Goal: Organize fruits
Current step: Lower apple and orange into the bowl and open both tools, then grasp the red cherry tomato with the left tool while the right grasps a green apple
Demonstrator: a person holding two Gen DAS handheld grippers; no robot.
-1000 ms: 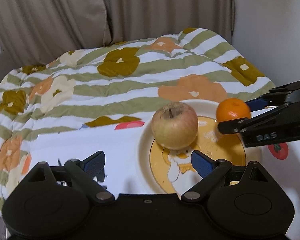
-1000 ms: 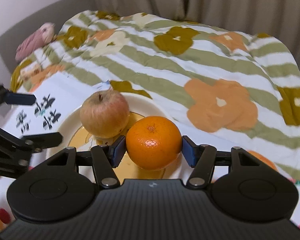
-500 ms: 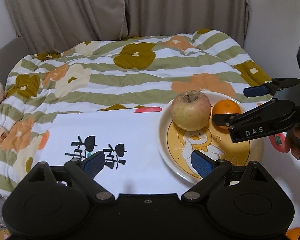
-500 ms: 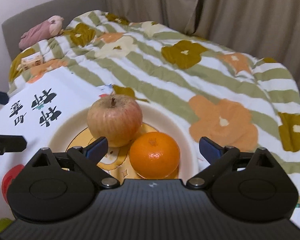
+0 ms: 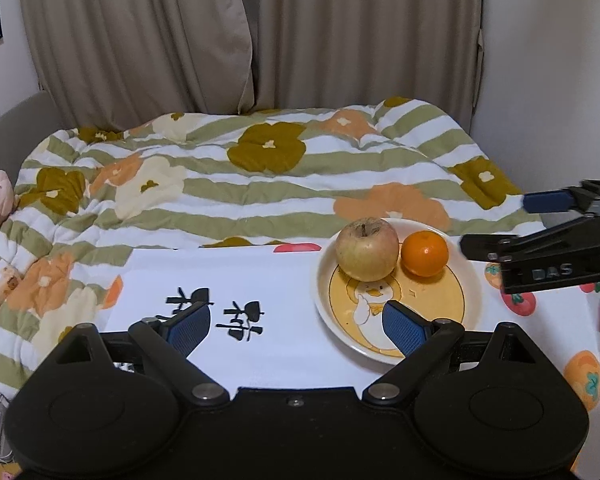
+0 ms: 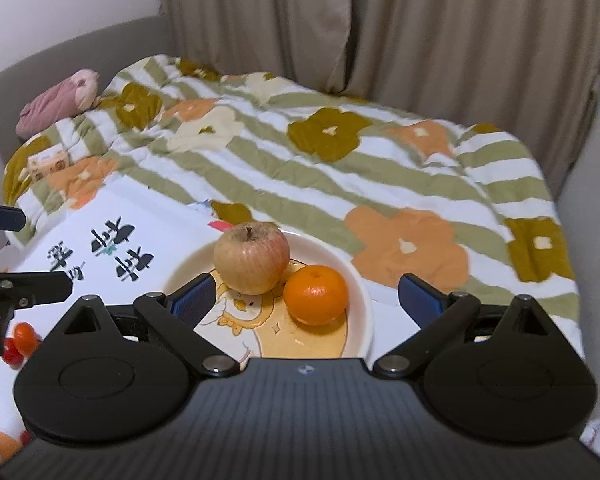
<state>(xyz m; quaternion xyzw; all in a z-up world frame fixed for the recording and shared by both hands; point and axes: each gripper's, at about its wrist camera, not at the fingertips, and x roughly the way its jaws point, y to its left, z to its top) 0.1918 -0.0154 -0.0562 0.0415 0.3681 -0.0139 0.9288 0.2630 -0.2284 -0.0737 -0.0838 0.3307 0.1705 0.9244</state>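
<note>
Fruit sits together on the plate (image 6: 362,300): one apple (image 6: 252,258) and one orange (image 6: 316,294), touching, near the rim on the bed side. Both the right hand-held gripper (image 6: 304,300) and the left hand-held gripper (image 5: 296,324) stand spread wide, pinching nothing; the right jaws have just been opening, with nothing between them. A careless swing of either could likely nudge the round orange off the shallow plate onto the cloth (image 5: 284,280). Orange shapes at the cloth's edge may be print or more fruit; I cannot tell.
</note>
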